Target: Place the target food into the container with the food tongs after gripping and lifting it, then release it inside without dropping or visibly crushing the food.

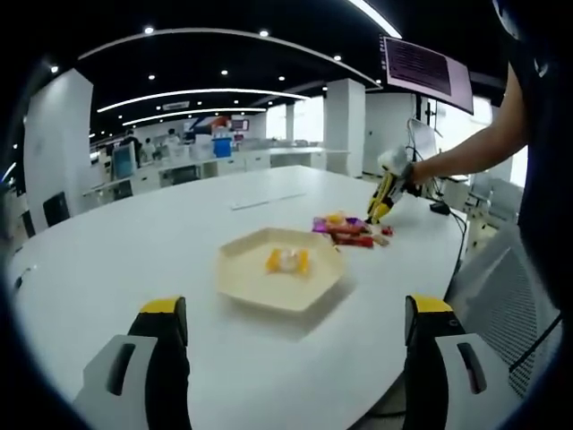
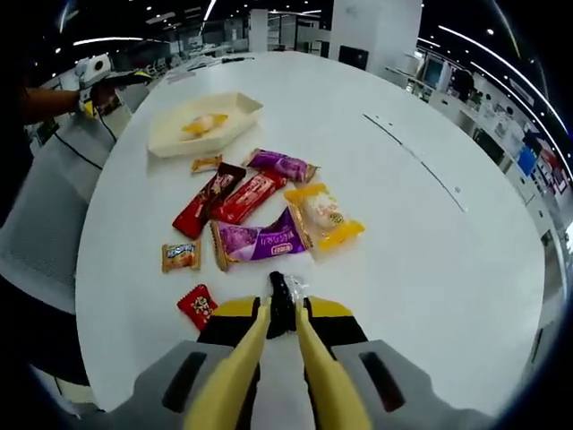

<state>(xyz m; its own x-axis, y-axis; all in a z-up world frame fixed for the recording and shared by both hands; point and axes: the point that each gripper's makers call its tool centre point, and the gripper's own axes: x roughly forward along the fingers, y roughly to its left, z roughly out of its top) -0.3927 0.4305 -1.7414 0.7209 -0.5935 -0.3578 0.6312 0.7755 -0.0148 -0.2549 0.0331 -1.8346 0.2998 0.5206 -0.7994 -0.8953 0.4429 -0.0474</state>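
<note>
Lying just beyond tool (image 2: 283, 315): snacks (image 2: 260, 215)

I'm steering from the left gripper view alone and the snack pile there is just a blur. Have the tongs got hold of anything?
Observer: Yes. In the right gripper view the tips of the food tongs are closed on a small dark-wrapped piece. I cannot tell whether it is lifted off the table.
Operator: What lies closest to it?
Observer: A small red candy, just off to one side of the tips and not touching them.
Operator: And what lies between the tips and the tray?
Observer: The rest of the pile. Two red bars lie side by side on the line toward the tray, with a purple packet nearer the tips.
</note>
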